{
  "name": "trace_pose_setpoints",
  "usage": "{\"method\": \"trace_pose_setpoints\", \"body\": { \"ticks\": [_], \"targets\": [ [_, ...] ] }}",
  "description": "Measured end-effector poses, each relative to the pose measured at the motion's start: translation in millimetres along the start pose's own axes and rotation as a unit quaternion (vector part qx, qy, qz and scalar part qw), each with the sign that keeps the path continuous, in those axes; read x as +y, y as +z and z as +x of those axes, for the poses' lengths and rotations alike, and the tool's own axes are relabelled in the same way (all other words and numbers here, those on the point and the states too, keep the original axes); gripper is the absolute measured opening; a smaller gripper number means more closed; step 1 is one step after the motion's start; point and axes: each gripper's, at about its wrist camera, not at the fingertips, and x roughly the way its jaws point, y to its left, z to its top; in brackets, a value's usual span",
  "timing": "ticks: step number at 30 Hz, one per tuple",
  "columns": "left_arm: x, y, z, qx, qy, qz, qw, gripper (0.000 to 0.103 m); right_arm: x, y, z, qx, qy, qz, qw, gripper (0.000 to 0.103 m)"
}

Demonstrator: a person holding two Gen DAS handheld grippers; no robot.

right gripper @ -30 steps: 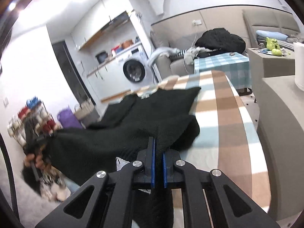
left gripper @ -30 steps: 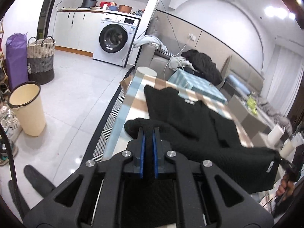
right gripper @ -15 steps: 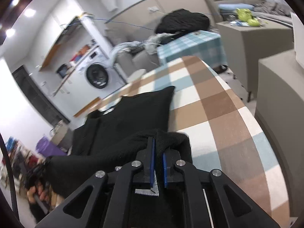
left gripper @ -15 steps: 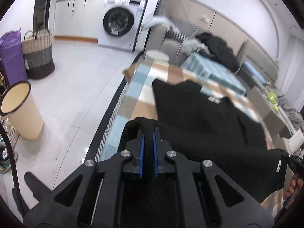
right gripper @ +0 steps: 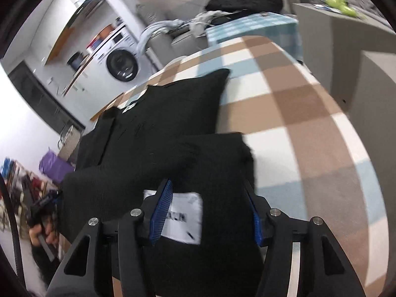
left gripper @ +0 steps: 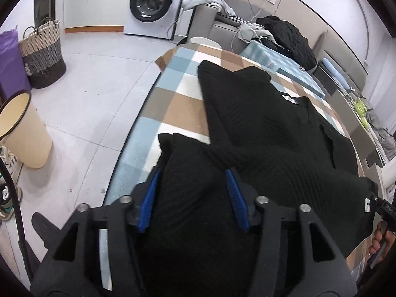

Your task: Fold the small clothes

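Observation:
A black knit garment (left gripper: 259, 123) lies spread on a checked table (left gripper: 178, 94), its near half folded over the far half. My left gripper (left gripper: 193, 190) is open, its blue pads (left gripper: 151, 195) on either side of the garment's near left corner. In the right wrist view the same garment (right gripper: 160, 123) lies on the table (right gripper: 309, 128). My right gripper (right gripper: 208, 208) is open over the near right corner, where a white label (right gripper: 183, 215) shows between the fingers.
A cream bin (left gripper: 22, 128), a woven basket (left gripper: 42, 52) and a purple bag stand on the floor to the left. A washing machine (left gripper: 153, 2) and a sofa with clothes (left gripper: 284, 37) are behind the table. A grey cabinet (right gripper: 346, 32) stands right of the table.
Both grippers were shut on the garment's near corners, carried them forward and down over the table, and have now opened, with the folded edge lying on the garment.

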Motion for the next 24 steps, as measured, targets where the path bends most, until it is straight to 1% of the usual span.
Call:
{"method": "trace_pose_setpoints", "body": {
  "ticks": [1,2,3,5,7,9,17,21,24],
  "targets": [
    [-4.4,0.7,4.9,0.008,-0.012,0.005,0.9999,0.02,4.6,0.6,2.9,0.0,-0.005,-0.008,1.0,0.052],
    [-7.8,-0.7,10.1,0.017,-0.021,0.01,0.9996,0.014,8.4,0.6,6.3,-0.003,-0.006,-0.017,1.0,0.046],
    [-12.6,-1.8,13.5,0.022,-0.02,0.018,0.9994,0.009,12.1,0.3,9.6,0.0,-0.007,-0.025,1.0,0.034],
    [-24.2,-5.6,17.4,0.022,-0.002,0.044,0.9988,0.008,19.2,-2.2,14.8,0.003,-0.022,-0.046,0.999,0.029],
    [-31.5,-7.9,18.5,0.025,-0.003,0.06,0.9979,0.007,20.7,-4.0,14.9,0.007,-0.025,-0.056,0.998,0.024],
    [-34.0,-10.0,18.7,0.026,-0.003,0.065,0.9975,0.007,18.7,-5.5,12.9,0.013,-0.024,-0.056,0.998,0.022],
    [-47.5,-31.6,2.2,0.032,0.004,0.094,0.9951,0.007,11.5,-16.3,1.2,0.023,-0.026,-0.055,0.998,0.022],
    [-44.8,-45.2,-9.9,0.035,0.009,0.091,0.9952,0.007,4.0,-29.9,-15.3,0.03,-0.026,-0.051,0.998,0.022],
    [-39.5,-53.5,-16.8,0.03,0.004,0.079,0.9964,0.007,-0.7,-39.1,-25.8,0.029,-0.023,-0.044,0.998,0.022]
  ]
}}
